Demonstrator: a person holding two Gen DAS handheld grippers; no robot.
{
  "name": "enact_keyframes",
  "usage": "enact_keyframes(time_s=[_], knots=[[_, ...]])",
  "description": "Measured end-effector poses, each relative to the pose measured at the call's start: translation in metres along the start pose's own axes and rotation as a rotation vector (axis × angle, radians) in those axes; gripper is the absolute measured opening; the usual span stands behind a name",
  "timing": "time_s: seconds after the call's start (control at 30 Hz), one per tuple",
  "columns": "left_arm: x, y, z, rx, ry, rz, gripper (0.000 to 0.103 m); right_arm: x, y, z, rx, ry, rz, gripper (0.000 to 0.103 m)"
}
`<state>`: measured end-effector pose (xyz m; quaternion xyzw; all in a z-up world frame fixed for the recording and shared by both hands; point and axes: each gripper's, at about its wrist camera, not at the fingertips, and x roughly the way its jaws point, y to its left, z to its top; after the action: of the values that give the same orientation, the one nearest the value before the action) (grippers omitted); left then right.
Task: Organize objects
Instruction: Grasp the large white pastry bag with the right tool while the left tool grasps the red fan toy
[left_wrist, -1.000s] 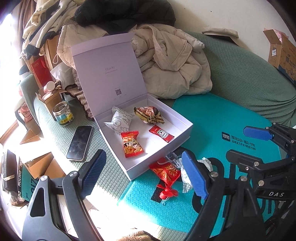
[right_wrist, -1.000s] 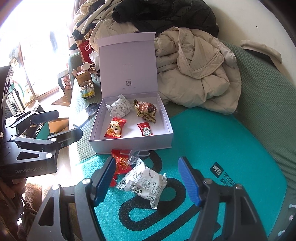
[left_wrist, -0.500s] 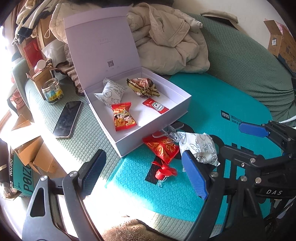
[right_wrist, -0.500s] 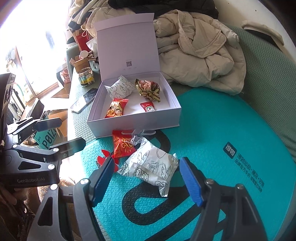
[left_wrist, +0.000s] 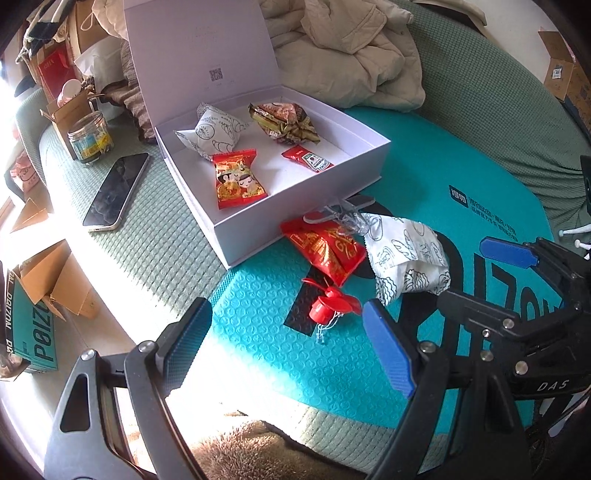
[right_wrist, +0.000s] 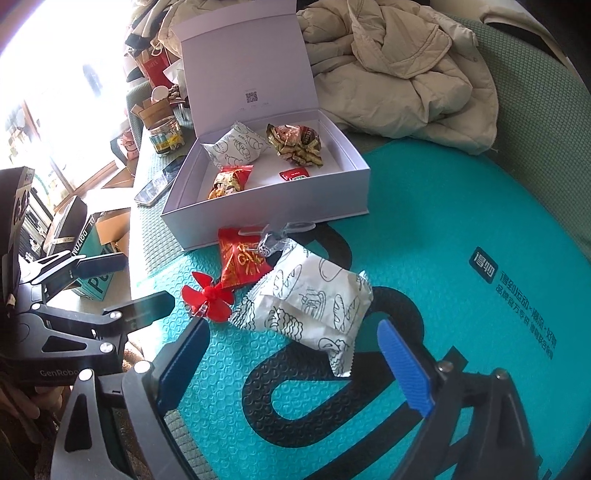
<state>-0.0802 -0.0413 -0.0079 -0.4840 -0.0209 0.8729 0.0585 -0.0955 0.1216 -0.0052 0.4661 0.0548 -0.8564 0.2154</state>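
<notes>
Between the spread blue fingers (right_wrist: 406, 369) of the right gripper (right_wrist: 295, 363), nothing is held; a white printed packet (right_wrist: 310, 302) lies just ahead on the teal mat (right_wrist: 461, 206). Left gripper (left_wrist: 291, 343) gapes empty too, near a red fan (left_wrist: 328, 304). Beyond sits the open white box (left_wrist: 306, 206) of snacks.

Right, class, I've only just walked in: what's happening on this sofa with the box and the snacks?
A person holding two grippers is sorting snacks into an open white box, which already holds four packets. Both grippers are open and empty. The right gripper is lined up on a white printed packet lying on the teal mat, beside a red packet and a red propeller toy.
</notes>
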Motion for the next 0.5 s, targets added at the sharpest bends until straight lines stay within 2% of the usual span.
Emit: enact_keyframes(time_s=[0.07,0.3,0.5], knots=[[0.006,0.002,-0.003,-0.011,0.018,-0.007,0.083,0.005,-0.002,0.0,0.014,0.005,0.002,0.099],[0.026,0.013,-0.008,-0.058,0.071,-0.02,0.083,0.029,-0.006,0.009,0.068,0.037,0.002,0.1],[0.036,0.02,-0.008,-0.075,0.096,-0.025,0.083,0.053,-0.007,0.018,0.075,0.059,-0.043,0.1]])
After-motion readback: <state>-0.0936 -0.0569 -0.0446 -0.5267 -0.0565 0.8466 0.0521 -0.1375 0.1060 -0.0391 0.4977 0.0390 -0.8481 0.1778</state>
